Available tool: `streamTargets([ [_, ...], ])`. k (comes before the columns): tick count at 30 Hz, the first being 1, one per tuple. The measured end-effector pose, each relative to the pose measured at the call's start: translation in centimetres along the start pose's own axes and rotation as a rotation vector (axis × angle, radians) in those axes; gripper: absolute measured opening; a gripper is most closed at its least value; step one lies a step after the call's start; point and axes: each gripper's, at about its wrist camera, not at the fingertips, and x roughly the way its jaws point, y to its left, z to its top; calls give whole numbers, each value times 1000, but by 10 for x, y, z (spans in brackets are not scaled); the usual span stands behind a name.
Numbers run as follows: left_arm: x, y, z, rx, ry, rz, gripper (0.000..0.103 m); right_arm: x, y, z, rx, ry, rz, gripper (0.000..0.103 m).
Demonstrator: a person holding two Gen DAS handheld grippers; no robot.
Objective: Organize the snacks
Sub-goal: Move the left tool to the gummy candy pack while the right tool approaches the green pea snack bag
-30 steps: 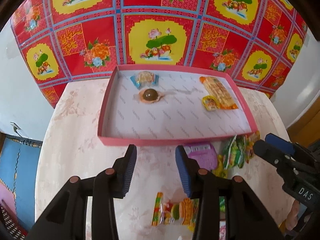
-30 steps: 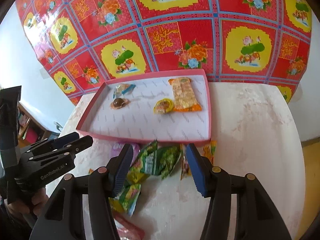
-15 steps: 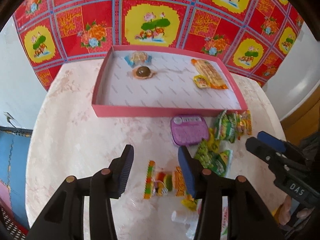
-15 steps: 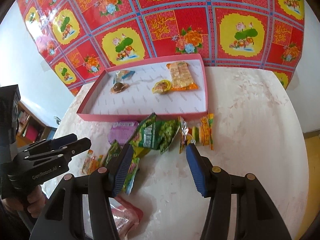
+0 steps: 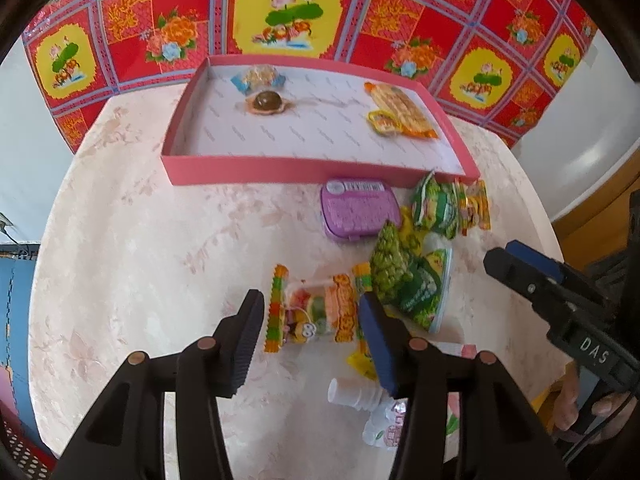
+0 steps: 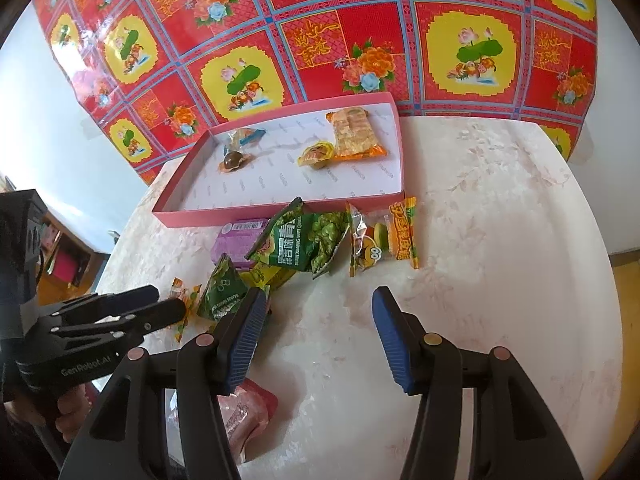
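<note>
The left gripper [image 5: 310, 332] hangs low over the counter [image 5: 140, 264], jaws spread wide astride a clear candy packet [image 5: 316, 310], gripping nothing. The right gripper [image 6: 316, 332] hovers agape above bare marble. Four snacks lie in the pink tray [image 5: 304, 168]; a bottle [image 5: 352, 394] is half hidden.

On the table [image 5: 132, 240], at the far side, a box [image 5: 280, 168]. In the box, at the back left, a wrapped candy [image 5: 259, 77], and just in front of it a round sweet [image 5: 267, 102]. At the back right, a long cracker pack [image 5: 402, 110] with a small jelly cup [image 5: 384, 122] touching its left side. Just in front of the box, a flat case [image 5: 358, 209]. Right of the case, two pea bags [image 6: 304, 244] and a gummy pack [image 6: 384, 236]. Nearer, another gummy pack [image 5: 316, 312].
</note>
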Motion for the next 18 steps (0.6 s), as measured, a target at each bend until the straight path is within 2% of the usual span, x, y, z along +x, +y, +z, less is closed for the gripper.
streamTargets([
  [8, 7, -5, -4, 23, 9, 28, 56, 1, -3, -2, 7, 4, 8, 57],
  [18, 11, -6, -4, 19, -3, 24, 59, 3, -3, -4, 10, 14, 12, 57],
])
